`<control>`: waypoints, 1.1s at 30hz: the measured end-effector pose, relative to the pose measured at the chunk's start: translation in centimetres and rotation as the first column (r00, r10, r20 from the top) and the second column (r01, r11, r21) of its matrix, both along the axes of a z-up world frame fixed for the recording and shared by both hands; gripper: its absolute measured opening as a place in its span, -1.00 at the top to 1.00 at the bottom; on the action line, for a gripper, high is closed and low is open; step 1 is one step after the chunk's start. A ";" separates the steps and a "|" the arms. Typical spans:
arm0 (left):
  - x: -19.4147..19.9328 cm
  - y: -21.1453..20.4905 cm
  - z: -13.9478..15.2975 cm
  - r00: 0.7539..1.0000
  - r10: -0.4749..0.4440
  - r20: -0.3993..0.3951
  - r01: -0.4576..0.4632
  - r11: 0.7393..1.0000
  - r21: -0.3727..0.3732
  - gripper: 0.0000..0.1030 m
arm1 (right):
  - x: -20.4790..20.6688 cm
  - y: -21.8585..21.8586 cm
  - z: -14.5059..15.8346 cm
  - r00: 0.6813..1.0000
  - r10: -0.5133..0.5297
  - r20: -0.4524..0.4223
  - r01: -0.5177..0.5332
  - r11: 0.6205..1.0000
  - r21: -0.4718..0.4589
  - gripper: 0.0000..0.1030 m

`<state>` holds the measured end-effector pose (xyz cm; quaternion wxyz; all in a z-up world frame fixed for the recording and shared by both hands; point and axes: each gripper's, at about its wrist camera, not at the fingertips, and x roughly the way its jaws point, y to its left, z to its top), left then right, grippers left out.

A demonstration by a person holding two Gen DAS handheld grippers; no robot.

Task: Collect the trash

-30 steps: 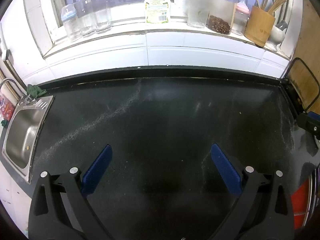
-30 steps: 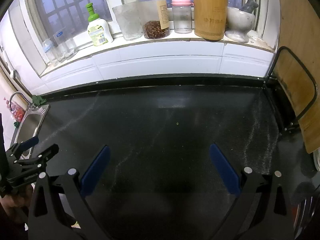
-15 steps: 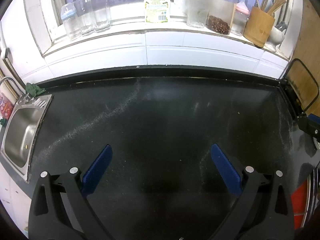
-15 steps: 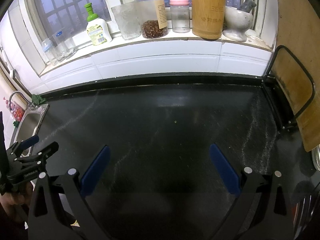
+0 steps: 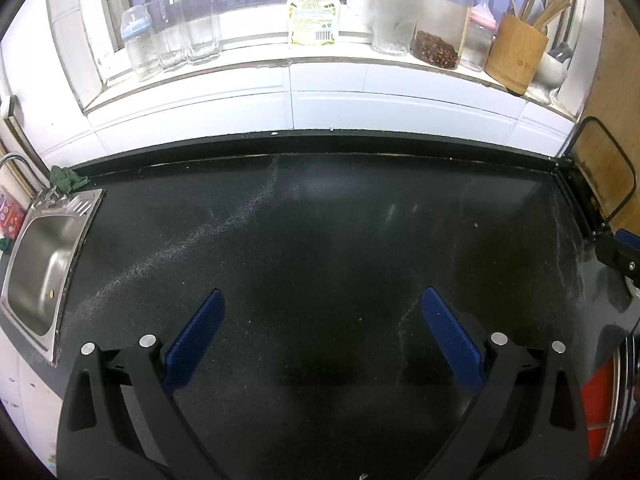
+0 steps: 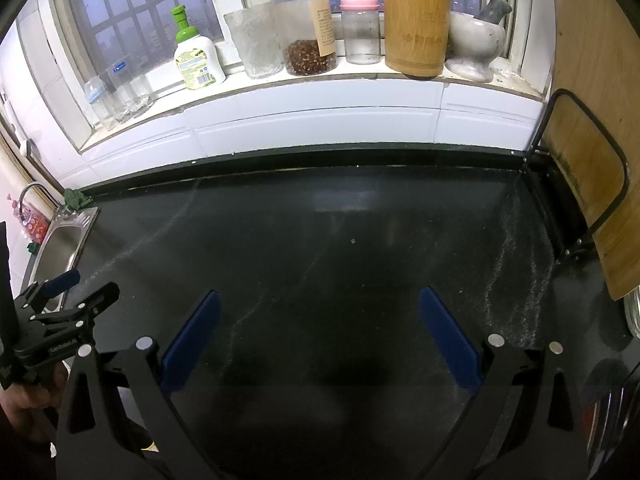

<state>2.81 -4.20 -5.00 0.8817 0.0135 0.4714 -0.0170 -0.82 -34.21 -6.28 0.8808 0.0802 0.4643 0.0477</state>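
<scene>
You are holding both grippers above the counter [image 5: 320, 240], side by side, and neither is carrying anything. Your left gripper [image 5: 322, 300] is spread wide, its blue pads [image 5: 196, 336] far apart with only bare dark stone between them. Your right gripper [image 6: 320, 300] is gaping just as wide over the counter's middle; its pads [image 6: 448, 336] are touching nothing. From the right camera, the left gripper is showing at the lower left edge, with your hand [image 6: 24, 404] wrapping its handle.

The only trash showing is a tiny pale crumb [image 6: 353, 241] lying on the counter ahead of the right gripper, well apart from its fingertips; in the left view it is sitting to the right [image 5: 475, 225]. Faint whitish streaks are running across the stone.

The sink [image 5: 40, 264] is lying at the left, with a green cloth [image 5: 66, 178] by its far corner. Along the sill are standing a soap bottle [image 5: 313, 14], a jar [image 6: 306, 26] and a bamboo holder [image 6: 418, 28]. A wooden board [image 6: 592, 120] is leaning at the right.
</scene>
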 end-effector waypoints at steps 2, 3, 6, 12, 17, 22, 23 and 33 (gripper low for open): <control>0.0 0.0 0.0 1.000 0.000 0.001 0.000 1.000 -0.002 -0.86 | 0.2 -0.1 -0.1 1.000 0.002 0.001 -0.002 1.000 0.000 -0.86; 0.0 0.0 0.0 1.000 -0.002 -0.001 0.002 1.000 0.000 -0.86 | 0.3 -0.1 -0.1 1.000 0.003 0.000 -0.003 1.000 0.000 -0.86; 0.0 0.1 -0.1 1.000 -0.002 -0.001 0.002 1.000 0.000 -0.86 | 0.3 0.0 -0.1 1.000 0.005 -0.004 -0.005 1.000 0.002 -0.86; -0.1 0.4 -0.2 1.000 -0.005 -0.004 0.005 1.000 -0.003 -0.86 | 0.1 0.3 -0.1 1.000 0.006 -0.006 -0.006 1.000 0.001 -0.86; 0.1 0.3 -0.3 1.000 -0.004 -0.008 0.004 1.000 0.001 -0.86 | 0.4 0.3 -0.1 1.000 0.002 -0.010 -0.002 1.000 0.005 -0.86; 0.3 0.2 -0.5 1.000 -0.006 -0.012 0.006 1.000 0.002 -0.86 | 0.5 0.3 -0.1 1.000 0.005 -0.011 -0.005 1.000 0.005 -0.86; 0.3 0.2 -0.5 1.000 -0.007 -0.012 0.007 1.000 0.002 -0.86 | 0.5 0.3 -0.1 1.000 0.005 -0.010 -0.005 1.000 0.004 -0.86; 0.5 0.4 -0.5 1.000 -0.004 -0.014 0.004 1.000 0.005 -0.86 | 0.6 0.3 -0.1 1.000 0.006 -0.008 -0.006 1.000 0.002 -0.86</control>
